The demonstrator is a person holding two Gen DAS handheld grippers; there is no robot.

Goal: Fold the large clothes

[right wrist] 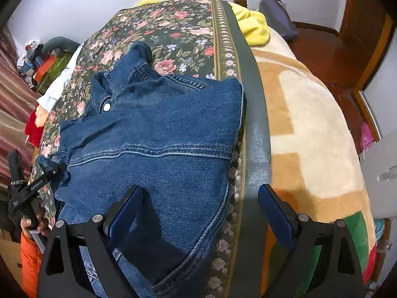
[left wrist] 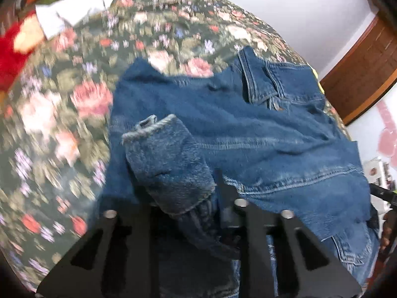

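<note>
Floral bedspread [right wrist: 173, 24] under denim jacket [right wrist: 153, 136] — sleeve [left wrist: 168, 164] in left gripper [left wrist: 198, 213] — no legible writing.

My left claw [left wrist: 198, 213] grips the sleeve [left wrist: 168, 164] of the denim jacket [left wrist: 248, 129] lying on the floral bed [left wrist: 74, 99].

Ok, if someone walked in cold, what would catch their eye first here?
The blue denim jacket spread across the dark floral bedspread, its collar toward the far end. Next, the left claw gripping a bunched denim sleeve, while the right claw hangs open over the jacket's edge. A bright yellow blanket sits beyond.
</note>
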